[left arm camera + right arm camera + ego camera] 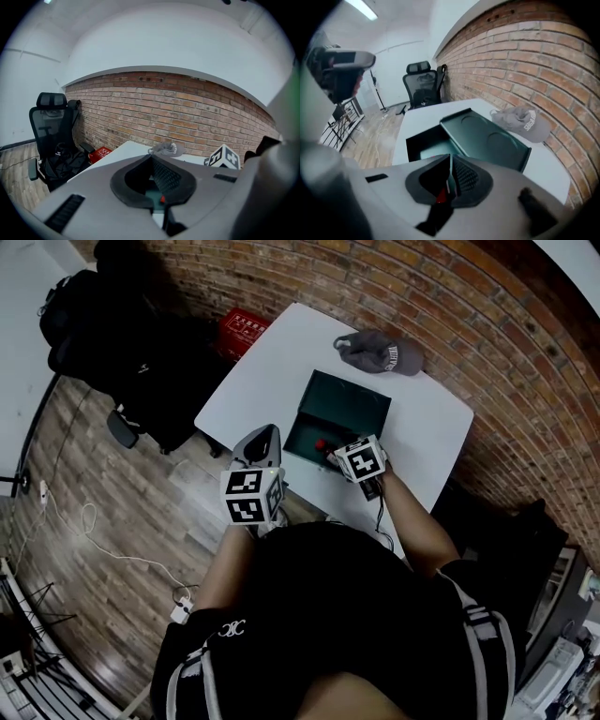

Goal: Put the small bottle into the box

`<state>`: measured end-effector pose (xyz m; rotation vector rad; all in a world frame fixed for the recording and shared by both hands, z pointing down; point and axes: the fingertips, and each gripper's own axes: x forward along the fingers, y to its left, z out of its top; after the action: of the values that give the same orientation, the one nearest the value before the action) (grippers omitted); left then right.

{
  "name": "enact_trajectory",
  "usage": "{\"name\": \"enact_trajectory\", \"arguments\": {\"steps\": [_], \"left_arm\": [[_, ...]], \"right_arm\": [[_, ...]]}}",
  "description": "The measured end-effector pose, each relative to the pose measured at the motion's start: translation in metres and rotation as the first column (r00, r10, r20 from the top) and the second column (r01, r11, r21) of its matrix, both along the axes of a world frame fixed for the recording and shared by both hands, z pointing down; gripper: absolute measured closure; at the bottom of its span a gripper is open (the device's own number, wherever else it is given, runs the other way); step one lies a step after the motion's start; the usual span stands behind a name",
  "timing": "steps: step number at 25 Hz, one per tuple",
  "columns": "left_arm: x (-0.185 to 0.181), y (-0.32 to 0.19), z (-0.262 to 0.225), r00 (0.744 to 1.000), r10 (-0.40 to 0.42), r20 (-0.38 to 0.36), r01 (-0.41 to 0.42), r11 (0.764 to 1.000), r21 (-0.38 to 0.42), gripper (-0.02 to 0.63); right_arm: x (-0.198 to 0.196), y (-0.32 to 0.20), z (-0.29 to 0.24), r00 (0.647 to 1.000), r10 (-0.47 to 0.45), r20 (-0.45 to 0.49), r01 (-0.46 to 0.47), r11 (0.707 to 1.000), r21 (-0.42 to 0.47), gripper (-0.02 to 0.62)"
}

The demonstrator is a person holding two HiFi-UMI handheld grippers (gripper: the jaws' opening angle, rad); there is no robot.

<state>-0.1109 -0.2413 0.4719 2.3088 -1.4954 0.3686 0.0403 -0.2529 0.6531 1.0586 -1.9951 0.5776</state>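
A dark green box (302, 435) stands open on the white table (272, 362), its lid (347, 401) tipped back. The small bottle, told by its red cap (321, 443), lies inside the box. My right gripper (335, 452) hovers over the box's near right corner. In the right gripper view its jaws (451, 165) stand together over the box (423, 140), and only a red sliver (440, 195) shows through the slit between them. My left gripper (264, 431) hangs at the table's near edge, left of the box, jaws (152, 161) shut and empty.
A grey cap (380, 352) lies on the table's far side, against the brick wall. A black office chair (122, 343) and a red crate (244, 328) stand on the wooden floor to the left. A white cable (89, 521) trails across the floor.
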Motion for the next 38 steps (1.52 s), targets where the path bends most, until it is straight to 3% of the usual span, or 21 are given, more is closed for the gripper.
{"name": "enact_trajectory", "arguments": {"steps": [3, 6, 8, 11, 15, 20, 28, 38], "left_arm": [[0.007, -0.002, -0.003, 1.000, 0.030, -0.005, -0.030, 0.999, 0.011, 0.592], [0.016, -0.004, -0.007, 0.998, 0.059, -0.008, -0.059, 0.998, 0.028, 0.592], [0.022, -0.006, -0.010, 0.997, 0.075, -0.009, -0.075, 0.996, 0.039, 0.592], [0.028, -0.009, -0.014, 0.995, 0.097, -0.008, -0.097, 0.994, 0.054, 0.592], [0.034, -0.012, -0.020, 0.993, 0.118, -0.001, -0.118, 0.990, 0.075, 0.592], [0.039, -0.015, -0.029, 0.991, 0.137, 0.000, -0.137, 0.984, 0.111, 0.592], [0.053, -0.015, -0.035, 0.985, 0.175, -0.011, -0.172, 0.976, 0.137, 0.592], [0.061, -0.011, -0.031, 0.977, 0.211, -0.006, -0.208, 0.970, 0.126, 0.592]], "right_arm": [[0.005, -0.014, -0.045, 0.995, 0.052, 0.085, -0.068, 0.978, 0.199, 0.565], [0.013, -0.022, -0.105, 0.985, 0.086, 0.146, -0.142, 0.889, 0.435, 0.566], [0.016, -0.022, -0.137, 0.976, 0.101, 0.194, -0.189, 0.833, 0.520, 0.566], [0.019, -0.019, -0.175, 0.957, 0.108, 0.269, -0.251, 0.772, 0.584, 0.566], [0.025, -0.011, -0.219, 0.923, 0.107, 0.370, -0.329, 0.717, 0.615, 0.566], [0.038, 0.000, -0.246, 0.916, 0.136, 0.377, -0.372, 0.638, 0.674, 0.566], [0.052, 0.014, -0.241, 0.907, 0.197, 0.372, -0.410, 0.616, 0.672, 0.566], [0.057, 0.017, -0.238, 0.904, 0.228, 0.362, -0.422, 0.619, 0.662, 0.566]]}}
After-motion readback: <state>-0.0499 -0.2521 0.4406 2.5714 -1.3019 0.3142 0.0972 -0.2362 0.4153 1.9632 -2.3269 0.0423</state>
